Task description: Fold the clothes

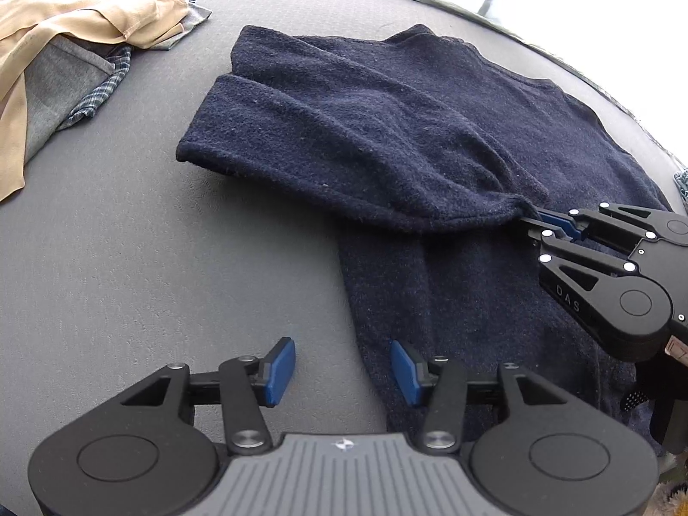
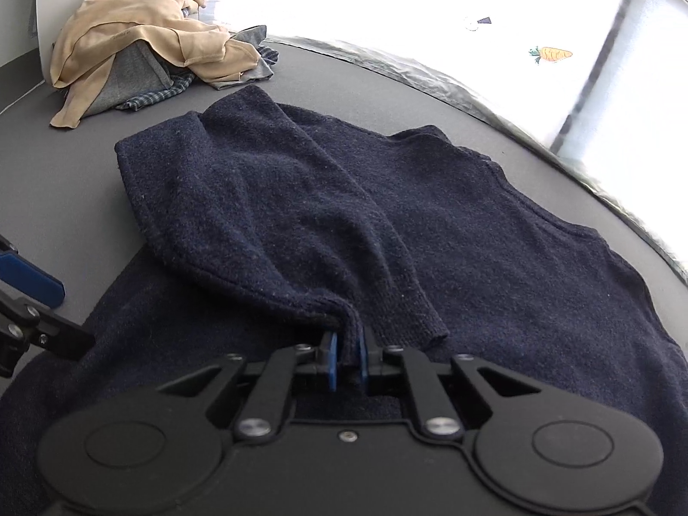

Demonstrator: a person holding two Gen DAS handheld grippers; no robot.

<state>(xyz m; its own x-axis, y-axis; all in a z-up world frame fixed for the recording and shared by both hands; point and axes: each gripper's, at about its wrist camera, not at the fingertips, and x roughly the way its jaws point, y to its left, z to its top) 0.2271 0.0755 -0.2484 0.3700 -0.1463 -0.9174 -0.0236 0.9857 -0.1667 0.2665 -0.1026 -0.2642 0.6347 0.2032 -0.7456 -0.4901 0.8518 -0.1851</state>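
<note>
In the left wrist view, a navy sweater point(image 1: 430, 129) is seen spread on the grey table point(image 1: 129, 258), with one sleeve folded across its body. The left gripper point(image 1: 342, 370) is held low over the near edge of the garment with its jaws apart and nothing between them; one blue pad hangs over bare table, the other over the knit. This placement is judged to straddle the sweater's side edge, probably so that the edge can be taken next. At the right of this view the right gripper point(image 1: 533, 221) is seen clamped on the sleeve's cuff, the fabric drawn to a point at its tips. A pile of unfolded clothes point(image 1: 64, 43) is left at the far left corner, well apart from the sweater. Open table is available to the left of the garment; the far rim of the table runs close behind the shoulders.

In the right wrist view, the right gripper point(image 2: 346, 359) is shown closed on the cuff point(image 2: 350, 335), a pinch of dark knit being held between the two blue pads. The sleeve is stretched from the cuff back toward the shoulder, so it is judged to be held taut for laying it straight over the body. A second cuff lies just beside the grip, to its right. The pile point(image 2: 142, 43) is seen far back at the left, and the left gripper's pad point(image 2: 30, 279) enters at the left edge.
</note>
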